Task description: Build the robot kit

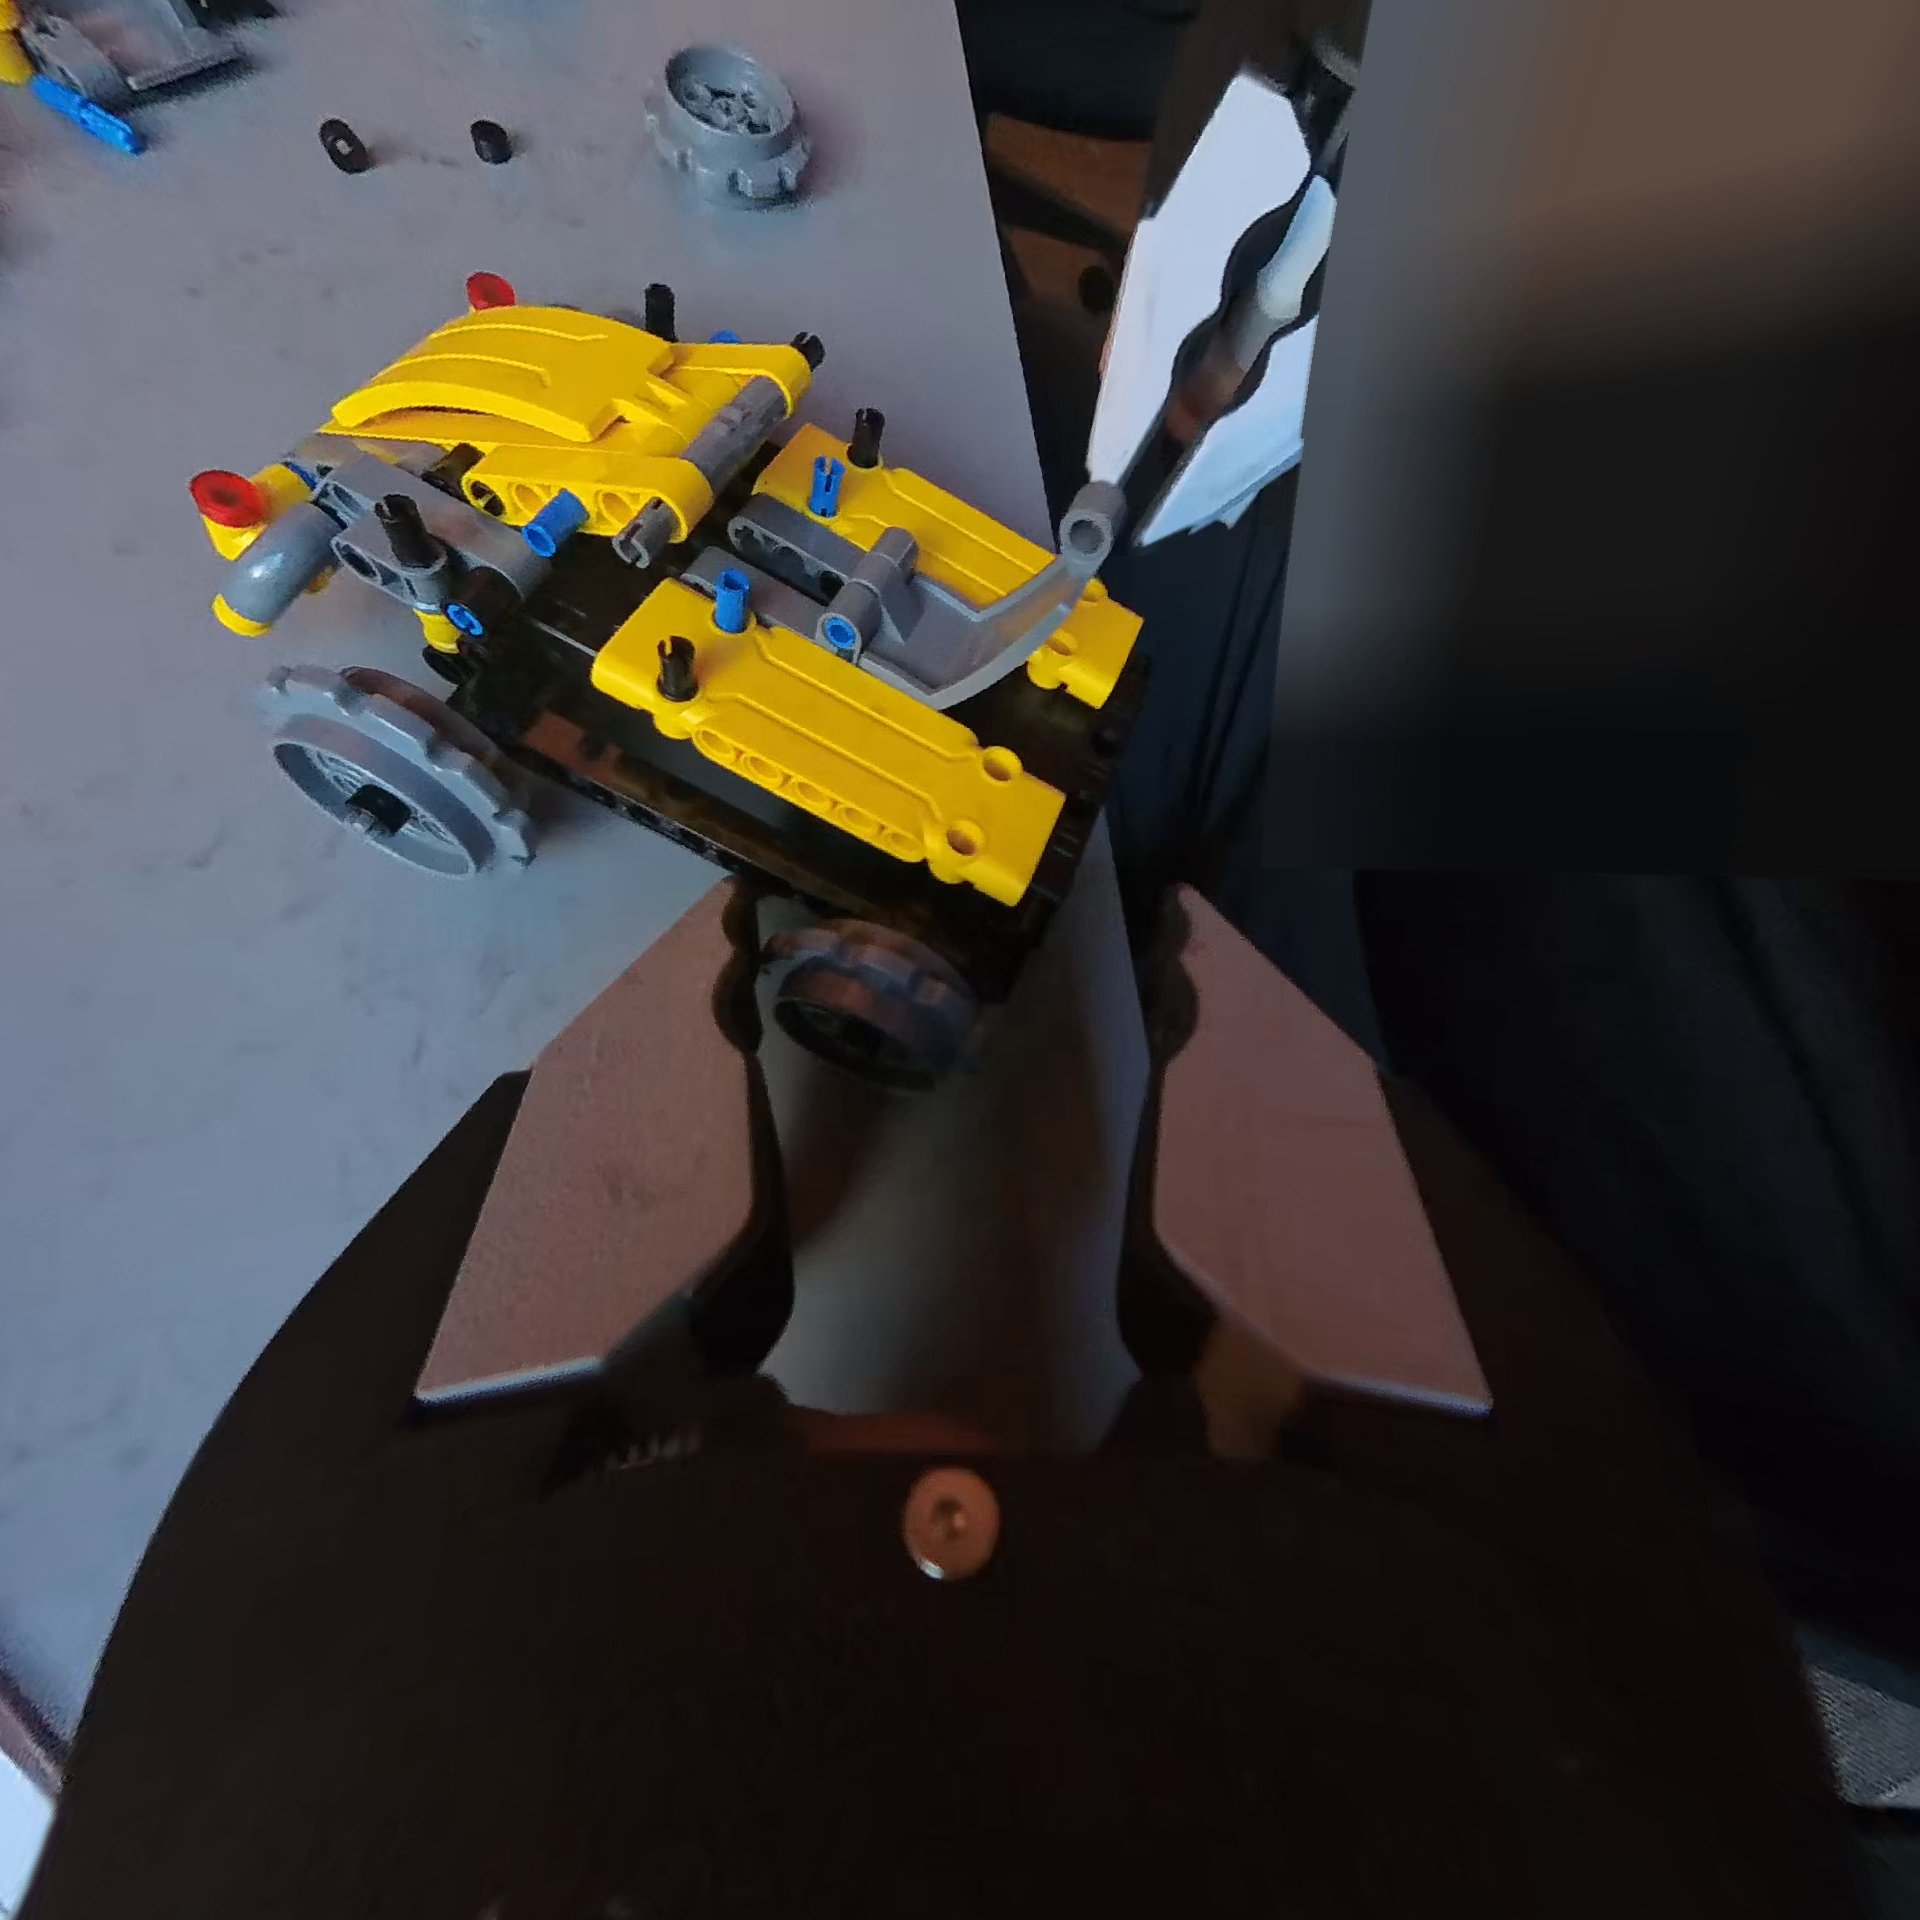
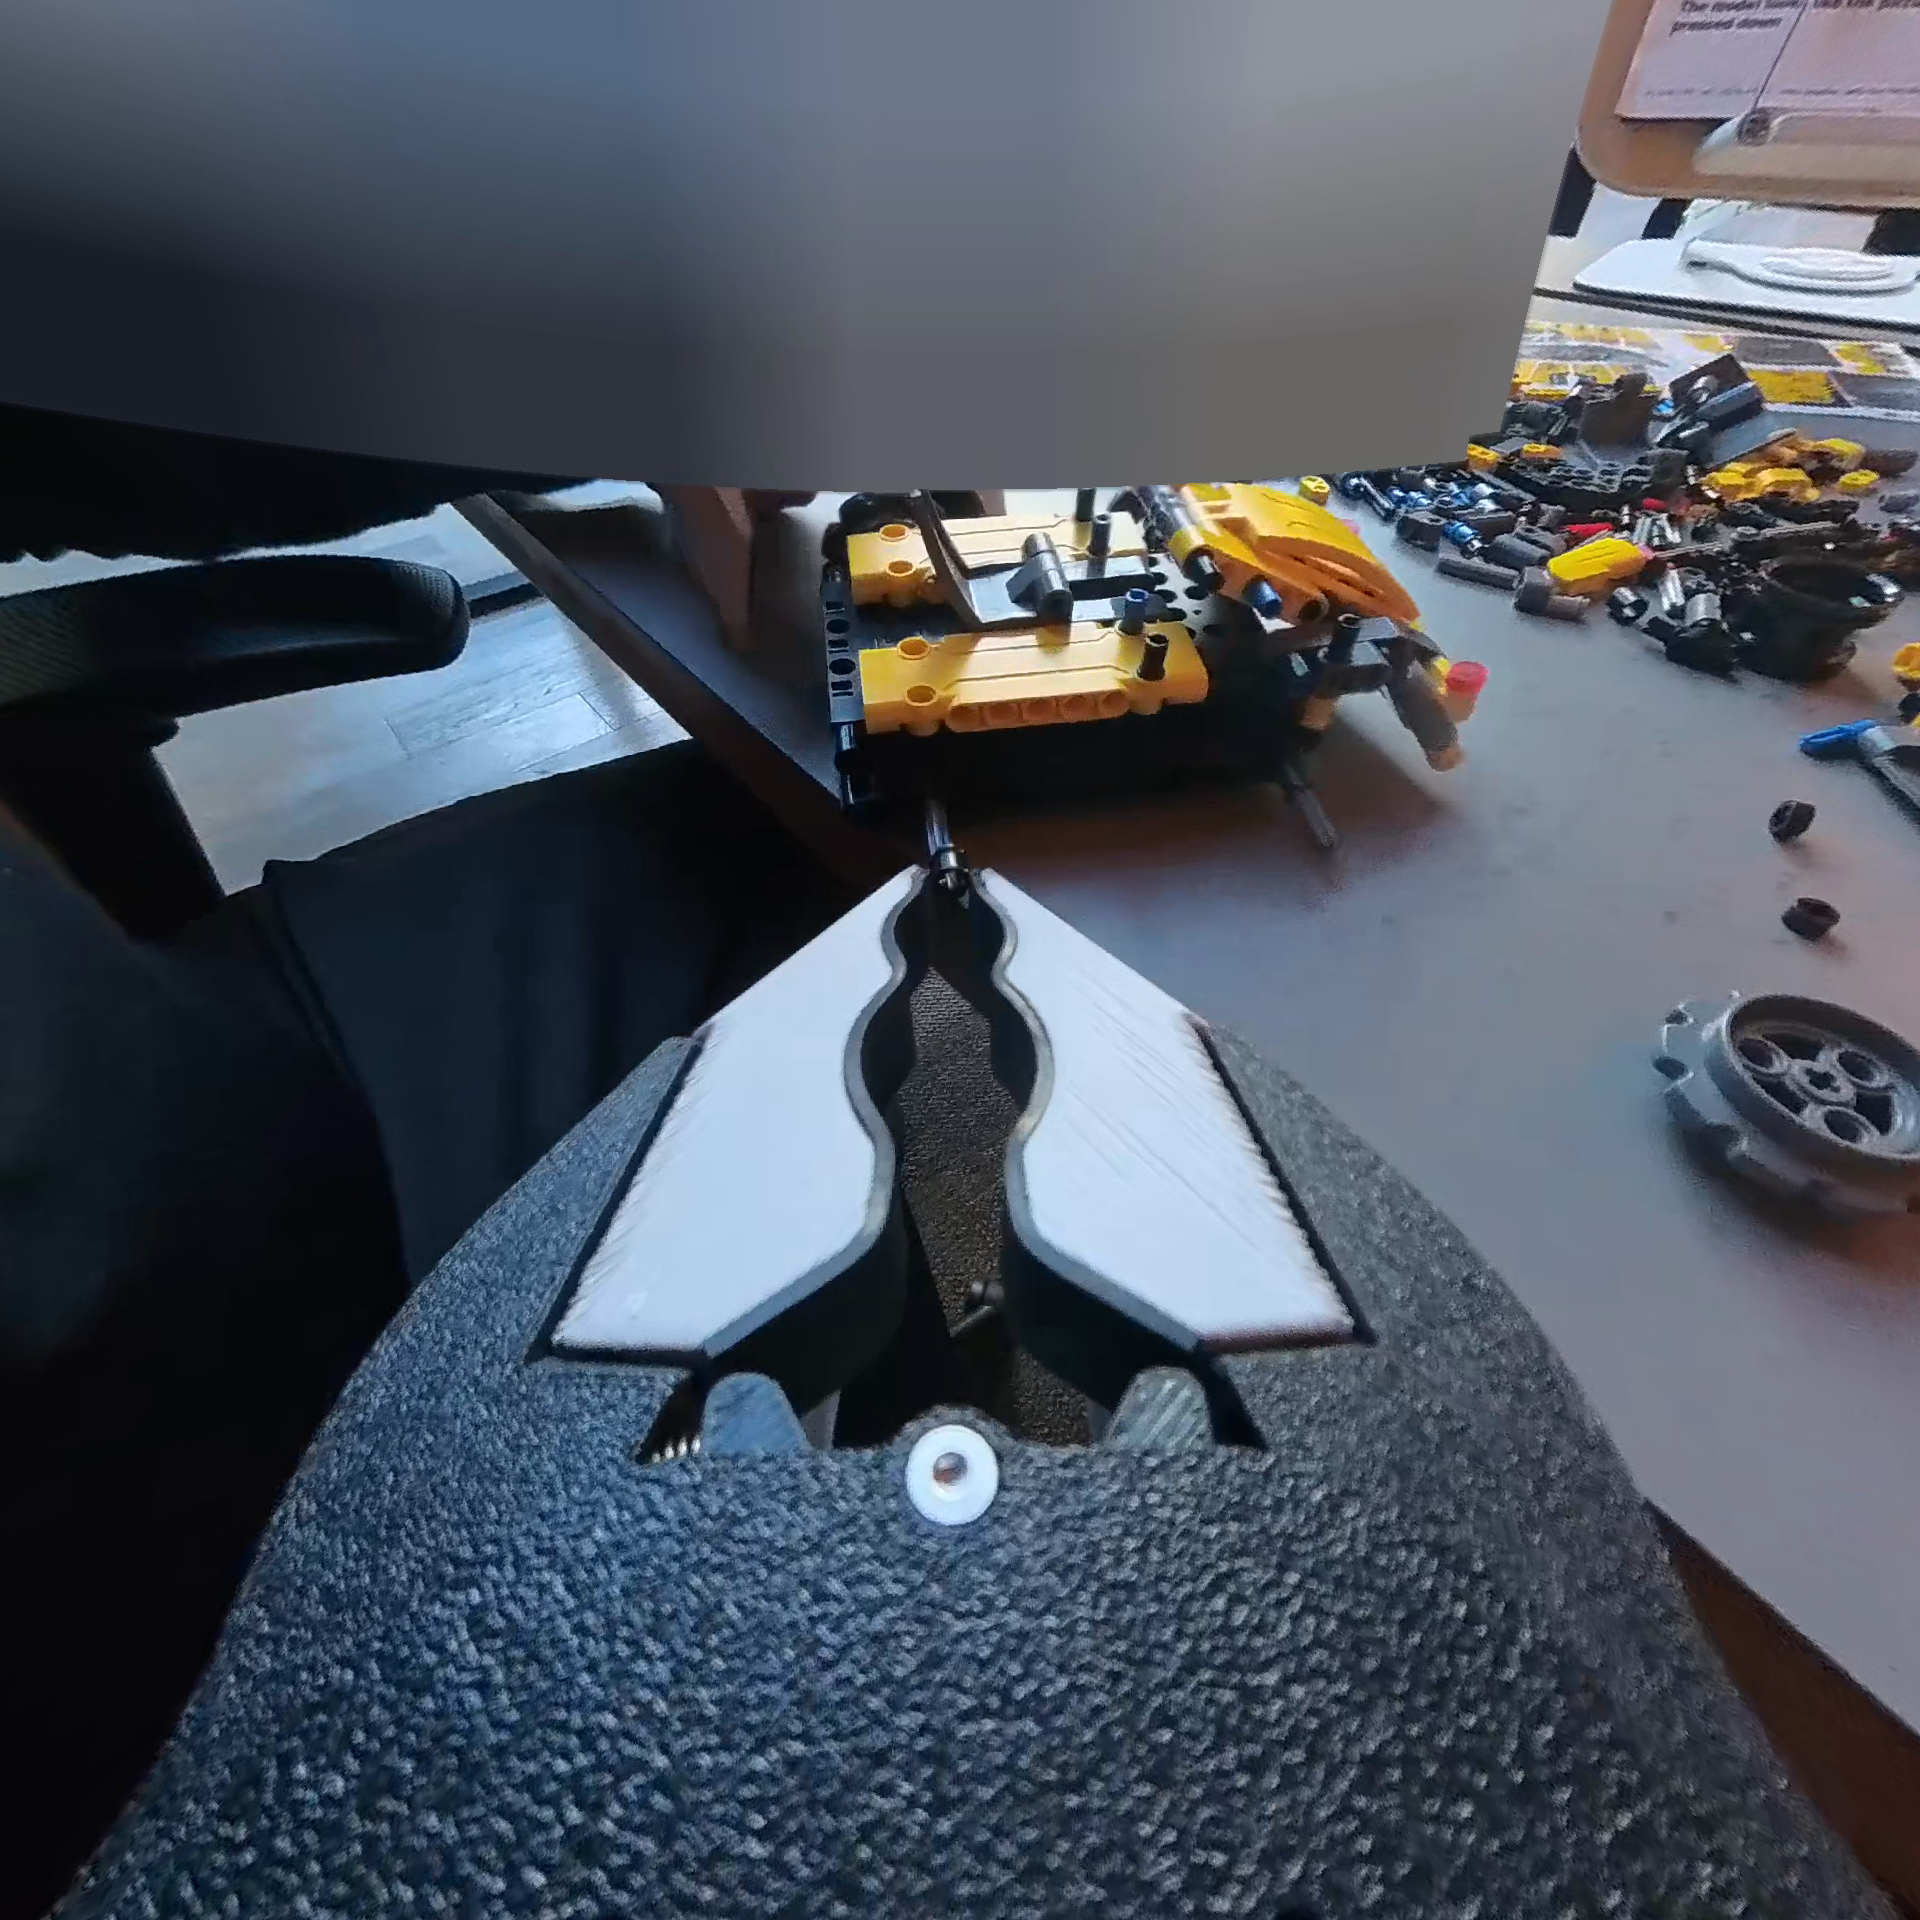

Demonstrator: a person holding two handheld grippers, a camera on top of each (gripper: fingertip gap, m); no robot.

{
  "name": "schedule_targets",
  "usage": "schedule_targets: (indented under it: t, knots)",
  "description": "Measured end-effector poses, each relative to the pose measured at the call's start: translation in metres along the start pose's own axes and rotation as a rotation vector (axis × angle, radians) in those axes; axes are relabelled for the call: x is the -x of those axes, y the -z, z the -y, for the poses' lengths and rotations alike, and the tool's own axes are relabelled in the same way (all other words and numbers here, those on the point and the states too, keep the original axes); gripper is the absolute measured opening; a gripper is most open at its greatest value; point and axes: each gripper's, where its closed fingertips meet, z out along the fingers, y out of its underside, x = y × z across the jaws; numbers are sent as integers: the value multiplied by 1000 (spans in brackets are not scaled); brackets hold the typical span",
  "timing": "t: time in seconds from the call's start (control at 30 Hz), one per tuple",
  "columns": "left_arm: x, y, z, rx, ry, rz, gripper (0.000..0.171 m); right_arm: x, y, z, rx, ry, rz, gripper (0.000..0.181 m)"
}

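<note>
**Yellow brick car parked at the table edge, one claw pinching an axle**

So the half-built yellow and black toy car (image 1: 727, 623) sat right at the near edge of the grey table (image 1: 260, 1091), with its rear corner about level with the edge. The left gripper (image 1: 951, 935) was up against the back of it, fingers spread wide on either side of the small dark rear wheel (image 1: 868, 1003). I couldn't tell if the pads were actually touching the wheel or the chassis, so I wouldn't call it a grip. A bigger grey wheel (image 1: 400, 769) was fitted on the car's side, further along.

The right gripper (image 2: 948, 878) had its fingers pressed nearly together, pinching the tip of a thin black axle pin (image 2: 940, 836). The pin pointed up toward the lower corner of the car's black frame, but from that angle I couldn't say whether it was seated in the frame or just next to it.

Around it: a loose grey wheel (image 2: 1808, 1117) lay on the table well off to the right of the claw, and two small black bushings (image 2: 1792, 819) sat between it and the car. Farther back there was a big scatter of loose parts (image 2: 1662, 551) in black, yellow and blue. A black chair armrest (image 2: 239, 623) showed off the table's left side.
</note>
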Motion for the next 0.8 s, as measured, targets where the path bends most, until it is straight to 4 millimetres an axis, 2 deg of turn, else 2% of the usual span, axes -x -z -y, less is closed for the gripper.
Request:
schedule_targets:
  t: [0.2, 0.37, 0.47, 0.67, 0.8]
  knots:
    - [18, 13, 0, -30, 5, 64, 75, -1, 1, -6, -11, -21, -6, 6]
    - [8, 3, 7, -25, -5, -21, 77, -2, 1, -6, -64, -64, 5, 6]
    - [10, -5, 5, 18, -47, 4, 75, -3, 0, -4, -102, -86, 11, 6]
    - [12, -4, 6, 13, -34, -8, 74, -2, -1, -7, -123, -87, 15, 6]
    - [20, 5, 7, -14, -37, 21, 77, -3, 2, -8, -125, -100, 15, 6]
